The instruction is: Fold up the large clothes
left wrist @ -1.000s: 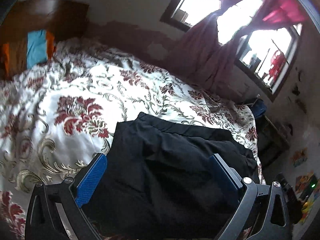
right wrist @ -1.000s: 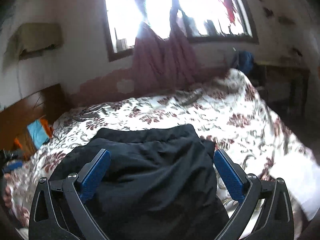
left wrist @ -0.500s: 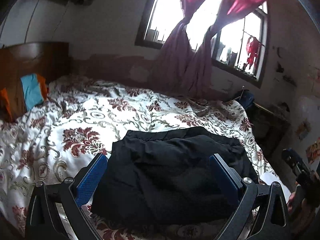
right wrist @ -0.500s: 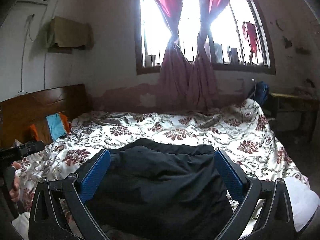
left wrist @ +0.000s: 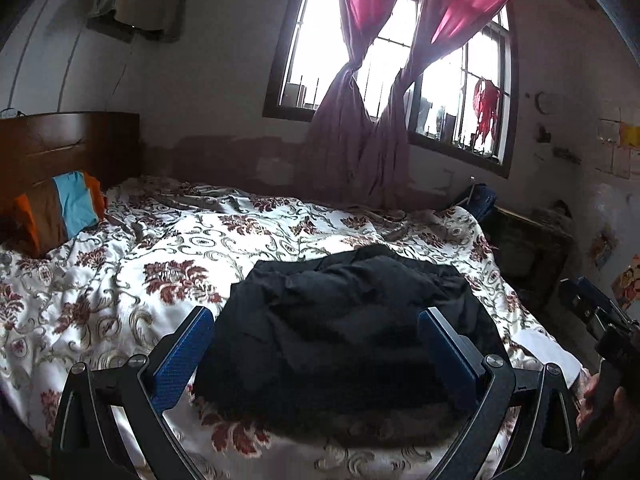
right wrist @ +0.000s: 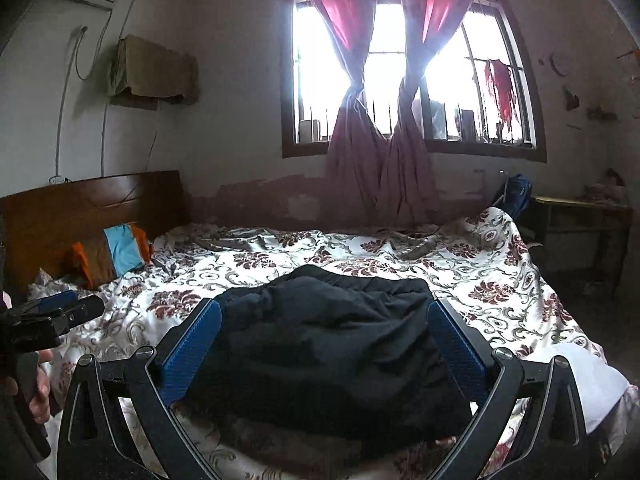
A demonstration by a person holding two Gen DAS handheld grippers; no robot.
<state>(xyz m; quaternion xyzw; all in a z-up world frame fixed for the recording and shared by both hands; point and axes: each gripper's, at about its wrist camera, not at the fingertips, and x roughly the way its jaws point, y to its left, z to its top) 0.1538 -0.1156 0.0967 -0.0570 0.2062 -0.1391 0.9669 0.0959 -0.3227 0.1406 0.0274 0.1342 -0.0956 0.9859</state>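
Your left gripper point(left wrist: 316, 344) and right gripper point(right wrist: 324, 340) both hang spread and empty above the black garment point(left wrist: 344, 332), which lies as 1 compact folded bundle on the floral bedspread point(left wrist: 120, 280), so little folding looks left.

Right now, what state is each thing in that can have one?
left tongs: open, holding nothing.
right tongs: open, holding nothing.
black garment: folded into a rumpled bundle, lying on the bedspread, untouched.
floral bedspread: spread over the bed, wrinkled.
curtains: drawn aside, twisted together at the middle.
striped pillow: propped against the headboard.
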